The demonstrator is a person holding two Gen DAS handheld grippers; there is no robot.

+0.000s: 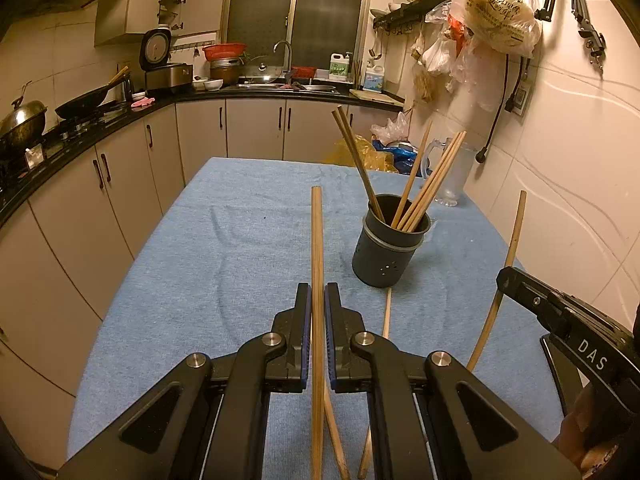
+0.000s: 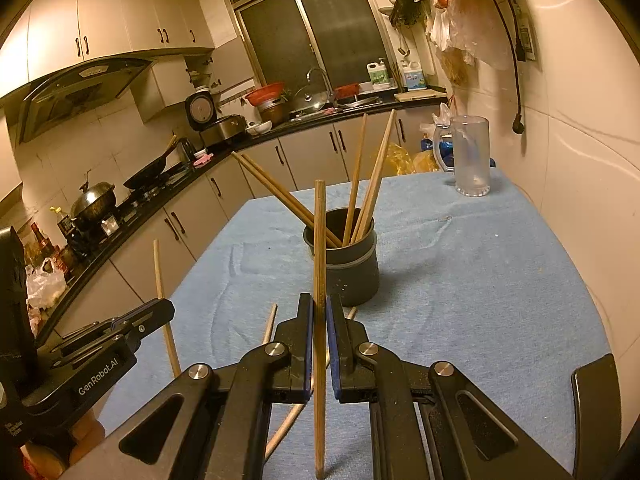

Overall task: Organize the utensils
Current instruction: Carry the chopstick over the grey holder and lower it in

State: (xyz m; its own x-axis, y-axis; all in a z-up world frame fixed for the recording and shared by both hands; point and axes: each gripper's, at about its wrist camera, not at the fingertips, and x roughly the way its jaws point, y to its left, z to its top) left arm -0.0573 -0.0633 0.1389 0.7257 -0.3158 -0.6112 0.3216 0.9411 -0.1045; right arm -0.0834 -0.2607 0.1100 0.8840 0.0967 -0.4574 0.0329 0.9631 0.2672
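Note:
A dark grey utensil cup [image 1: 390, 248] [image 2: 352, 266] stands upright on the blue cloth and holds several wooden chopsticks. My left gripper [image 1: 317, 300] is shut on one wooden chopstick [image 1: 317, 240] that points up and forward, short of the cup and to its left. My right gripper [image 2: 319, 308] is shut on another chopstick [image 2: 319, 232], held nearly upright just in front of the cup. Each gripper also shows in the other's view: the right [image 1: 560, 312], the left [image 2: 120, 332]. Loose chopsticks [image 1: 386, 312] [image 2: 269, 322] lie on the cloth under the grippers.
A clear plastic jug [image 2: 470, 156] [image 1: 454, 172] stands at the table's far right corner near the tiled wall. The blue cloth [image 1: 248, 240] covers the table. Kitchen cabinets [image 1: 120, 184] and a counter with a wok run along the left and back.

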